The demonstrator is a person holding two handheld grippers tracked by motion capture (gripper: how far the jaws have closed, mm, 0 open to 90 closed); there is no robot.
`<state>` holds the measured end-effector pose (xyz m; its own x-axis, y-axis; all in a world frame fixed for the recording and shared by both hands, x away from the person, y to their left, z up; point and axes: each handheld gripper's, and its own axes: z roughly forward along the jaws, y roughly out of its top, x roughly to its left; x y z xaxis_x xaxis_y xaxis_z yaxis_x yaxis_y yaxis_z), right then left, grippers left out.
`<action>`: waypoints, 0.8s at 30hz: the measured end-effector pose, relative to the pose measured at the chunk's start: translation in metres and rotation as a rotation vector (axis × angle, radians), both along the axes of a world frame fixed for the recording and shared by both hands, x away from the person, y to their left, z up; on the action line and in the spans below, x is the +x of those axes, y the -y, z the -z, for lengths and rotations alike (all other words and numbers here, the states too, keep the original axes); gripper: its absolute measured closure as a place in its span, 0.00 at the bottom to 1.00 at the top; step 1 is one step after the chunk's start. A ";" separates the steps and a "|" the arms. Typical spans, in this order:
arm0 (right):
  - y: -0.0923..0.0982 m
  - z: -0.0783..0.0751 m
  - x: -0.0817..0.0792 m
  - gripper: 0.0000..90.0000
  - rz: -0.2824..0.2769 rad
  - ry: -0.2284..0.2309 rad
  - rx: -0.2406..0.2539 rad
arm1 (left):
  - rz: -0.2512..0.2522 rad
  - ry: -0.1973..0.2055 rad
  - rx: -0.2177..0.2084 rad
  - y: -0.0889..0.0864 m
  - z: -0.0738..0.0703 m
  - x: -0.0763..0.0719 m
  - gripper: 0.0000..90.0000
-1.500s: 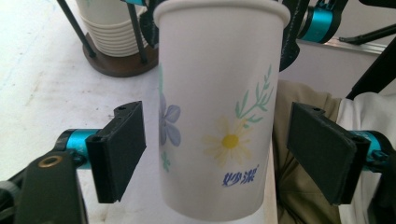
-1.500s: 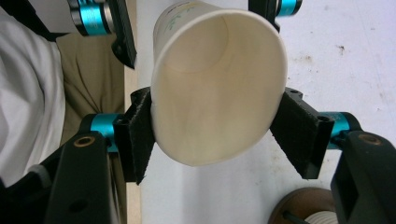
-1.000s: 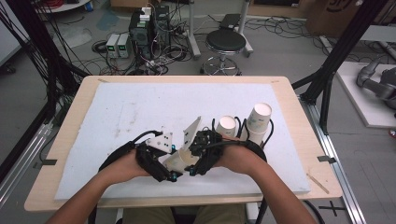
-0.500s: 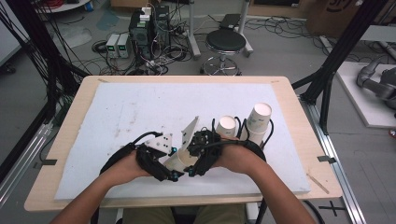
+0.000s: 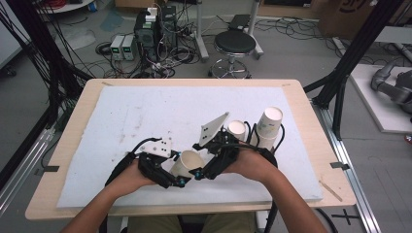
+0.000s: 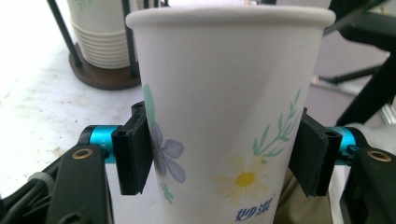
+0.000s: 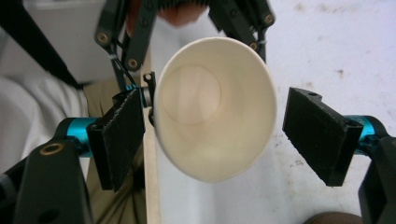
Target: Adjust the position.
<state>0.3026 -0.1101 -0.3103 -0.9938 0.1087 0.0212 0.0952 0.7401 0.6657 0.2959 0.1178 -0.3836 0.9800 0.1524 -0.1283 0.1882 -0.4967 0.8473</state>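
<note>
A white paper cup [image 5: 187,164] with printed flowers lies tilted between my two grippers near the table's front edge. My left gripper [image 6: 223,158] holds the cup [image 6: 224,107] by its sides, a pad on each wall; its jaws have just been opening slightly. My right gripper [image 7: 219,135] faces the cup's open mouth [image 7: 215,112]. Its jaws have just been opening and now stand wide around the rim, with the right pad [image 7: 317,135] well off it. In the high view the left gripper [image 5: 167,174] and the right gripper [image 5: 209,167] nearly meet.
Two stacks of paper cups [image 5: 236,130] [image 5: 268,124] stand in a rod holder just behind my right hand; one stack [image 6: 100,37] rests on a dark round base. A white mat [image 5: 145,111] covers the table. Cables trail from both grippers.
The paper cup now shows plainly between the two grippers, where before they were bunched tightly together. The hands have hardly shifted.
</note>
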 end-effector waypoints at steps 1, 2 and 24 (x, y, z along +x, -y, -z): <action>0.000 0.000 0.000 0.24 0.000 0.000 0.000 | 0.000 0.000 0.000 0.000 0.000 0.000 0.35; 0.006 0.000 0.000 0.24 0.018 -0.002 0.038 | -0.012 0.001 -0.018 -0.001 0.002 0.000 0.35; 0.099 0.025 -0.019 0.24 0.322 0.065 0.360 | -0.323 0.081 -0.300 -0.055 0.024 0.008 0.33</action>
<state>0.2832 -0.2089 -0.3351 -0.9114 0.4082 0.0530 0.2314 0.4016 0.8861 0.3035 0.1730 -0.4080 0.8969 0.4200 -0.1386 0.2208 -0.1537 0.9631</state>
